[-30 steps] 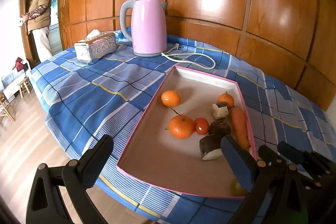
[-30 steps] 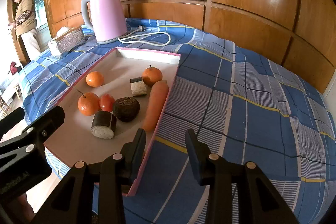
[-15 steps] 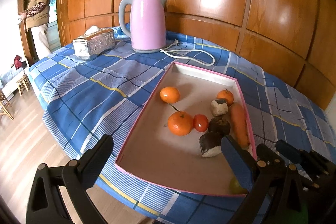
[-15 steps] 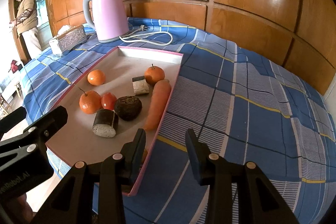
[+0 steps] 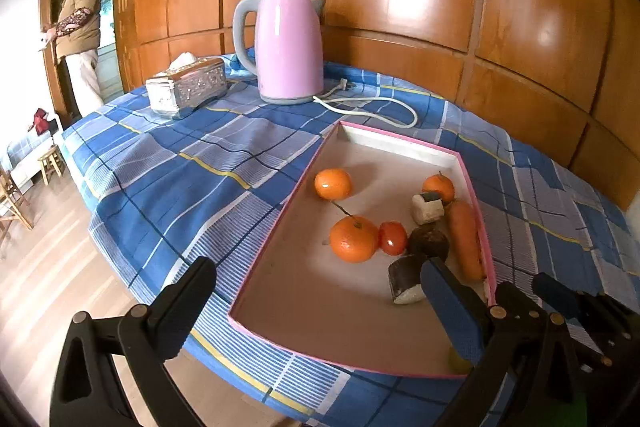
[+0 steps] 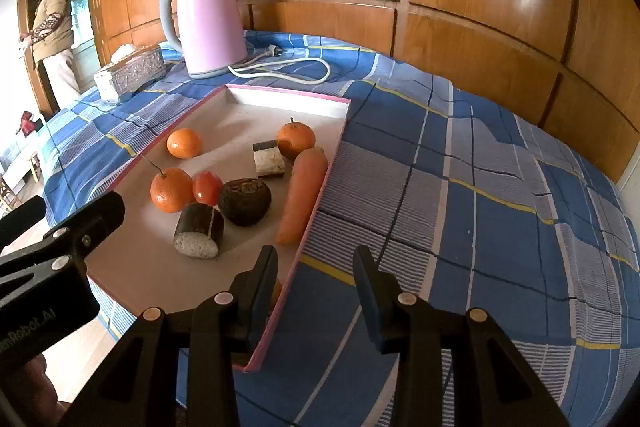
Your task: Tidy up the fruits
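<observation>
Wood panelling lines the wall behind the bench (image 5: 168, 163), which is covered by a blue checked cloth. Through my left camera I count one pink-rimmed tray (image 5: 280, 227) lying on that cloth, and in it three tangerines: one (image 5: 333, 183) near the left rim, one (image 5: 354, 239) with a long stalk, one (image 5: 439, 187) at the far right. Beside the stalked one sits one tomato (image 5: 393, 237), then one dark round fruit (image 5: 428, 242), one carrot (image 5: 464, 239) along the right rim, and two sushi-like rolls (image 5: 427, 207) (image 5: 404, 285). One small yellow-green thing shows at the near corner, mostly hidden. Behind the tray stand one pink kettle (image 5: 288, 47) with its white cord and one tissue box (image 5: 186, 87). One person (image 5: 78, 27) stands in the doorway. My left hand-held gripper (image 5: 316, 297) hangs wide open over the tray's near end, holding nothing.

Through my right camera the same tray (image 6: 320, 195) and the same eight pieces appear. My right hand-held gripper (image 6: 316, 281) hovers over the tray's right rim, its jaws parted with nothing between them.
</observation>
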Motion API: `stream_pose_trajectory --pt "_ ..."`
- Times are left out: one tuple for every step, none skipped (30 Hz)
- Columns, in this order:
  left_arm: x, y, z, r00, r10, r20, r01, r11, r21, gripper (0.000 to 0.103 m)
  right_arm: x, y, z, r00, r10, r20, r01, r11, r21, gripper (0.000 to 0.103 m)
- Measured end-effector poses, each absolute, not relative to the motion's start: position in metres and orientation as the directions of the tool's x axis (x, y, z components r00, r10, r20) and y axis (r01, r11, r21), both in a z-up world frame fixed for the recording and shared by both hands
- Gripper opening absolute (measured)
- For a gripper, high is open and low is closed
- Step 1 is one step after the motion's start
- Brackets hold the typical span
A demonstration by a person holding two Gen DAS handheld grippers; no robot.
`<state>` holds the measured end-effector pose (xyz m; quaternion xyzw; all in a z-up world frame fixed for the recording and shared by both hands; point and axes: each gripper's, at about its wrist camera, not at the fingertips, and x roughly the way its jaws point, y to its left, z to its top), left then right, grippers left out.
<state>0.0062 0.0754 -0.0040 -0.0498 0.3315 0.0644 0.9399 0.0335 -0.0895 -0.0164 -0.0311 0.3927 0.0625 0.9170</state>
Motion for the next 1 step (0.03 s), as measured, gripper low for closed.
stream_pose_trajectory --pt "0.0061 0.0755 -0.0039 0.772 0.086 -0.629 -0.154 0.987 -0.054 0.103 0.0336 -0.0895 -0.0164 0.684 0.09 -0.724 -0.139 0.99 -0.008 0.04"
